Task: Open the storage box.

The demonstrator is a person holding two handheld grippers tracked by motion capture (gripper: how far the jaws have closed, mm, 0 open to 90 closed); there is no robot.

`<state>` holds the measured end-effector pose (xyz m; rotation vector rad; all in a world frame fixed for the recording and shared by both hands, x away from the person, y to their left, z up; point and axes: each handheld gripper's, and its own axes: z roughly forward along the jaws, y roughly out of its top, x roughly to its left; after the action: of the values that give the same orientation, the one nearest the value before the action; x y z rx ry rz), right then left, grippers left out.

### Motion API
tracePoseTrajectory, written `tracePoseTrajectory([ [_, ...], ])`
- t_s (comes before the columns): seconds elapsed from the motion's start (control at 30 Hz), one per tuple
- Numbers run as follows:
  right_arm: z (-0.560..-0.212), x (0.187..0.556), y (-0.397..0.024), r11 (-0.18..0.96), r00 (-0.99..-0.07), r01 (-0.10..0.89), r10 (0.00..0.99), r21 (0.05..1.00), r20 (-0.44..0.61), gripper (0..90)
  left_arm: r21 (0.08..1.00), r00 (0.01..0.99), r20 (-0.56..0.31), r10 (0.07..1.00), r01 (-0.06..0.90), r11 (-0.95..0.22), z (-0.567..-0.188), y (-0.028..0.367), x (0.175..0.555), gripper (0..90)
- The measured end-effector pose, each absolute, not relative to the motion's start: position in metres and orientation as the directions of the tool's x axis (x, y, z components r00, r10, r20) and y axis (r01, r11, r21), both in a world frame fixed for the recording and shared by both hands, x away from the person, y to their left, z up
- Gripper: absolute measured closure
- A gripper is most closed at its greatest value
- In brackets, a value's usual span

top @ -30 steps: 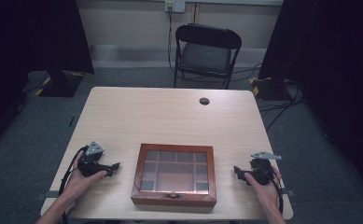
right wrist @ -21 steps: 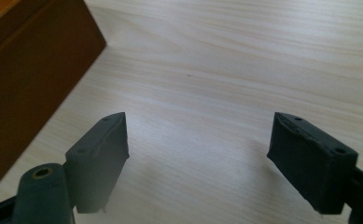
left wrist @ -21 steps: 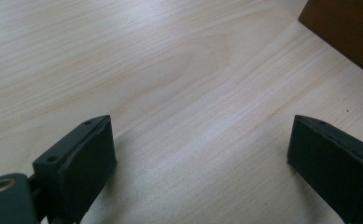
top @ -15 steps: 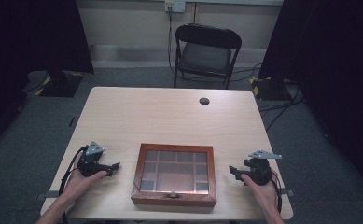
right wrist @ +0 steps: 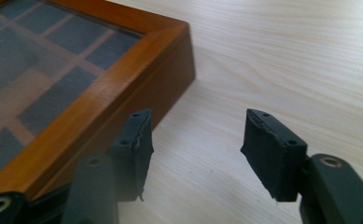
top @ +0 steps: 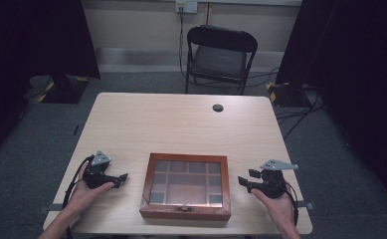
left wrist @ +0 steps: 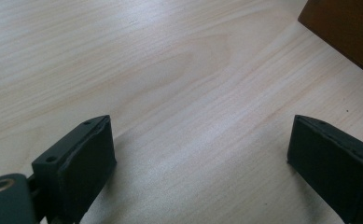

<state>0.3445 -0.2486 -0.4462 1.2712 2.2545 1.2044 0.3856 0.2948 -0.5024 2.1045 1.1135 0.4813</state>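
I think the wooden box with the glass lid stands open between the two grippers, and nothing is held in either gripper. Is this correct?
Not quite: the wooden box is closed, its glass lid lying flat on top, as the high view shows. The rest holds: it sits between the left gripper and the right gripper, and both are empty.

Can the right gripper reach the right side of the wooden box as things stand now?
Probably yes. The right gripper sits just beside the wooden box, pointing at its right side, with bare table between them. Its jaws have just been closing but stand apart, with nothing between them.
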Motion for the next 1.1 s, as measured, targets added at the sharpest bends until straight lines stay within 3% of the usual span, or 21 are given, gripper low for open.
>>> tracePoseTrajectory([
  [0.57, -0.404, 0.337, -0.197, 0.349, -0.748, 0.463, 0.646, 0.815, 0.148, 61.2, 0.726, 0.562, 0.002, 0.827, 0.568, -0.388, -0.502, 0.295, 0.386, 6.6],
  [1.1, -0.415, 0.326, -0.128, 0.476, -0.890, 0.380, 0.421, 0.793, 0.174, 77.4, 0.725, 0.559, 0.002, 0.829, 0.570, -0.386, -0.502, 0.295, 0.385, 6.8],
])
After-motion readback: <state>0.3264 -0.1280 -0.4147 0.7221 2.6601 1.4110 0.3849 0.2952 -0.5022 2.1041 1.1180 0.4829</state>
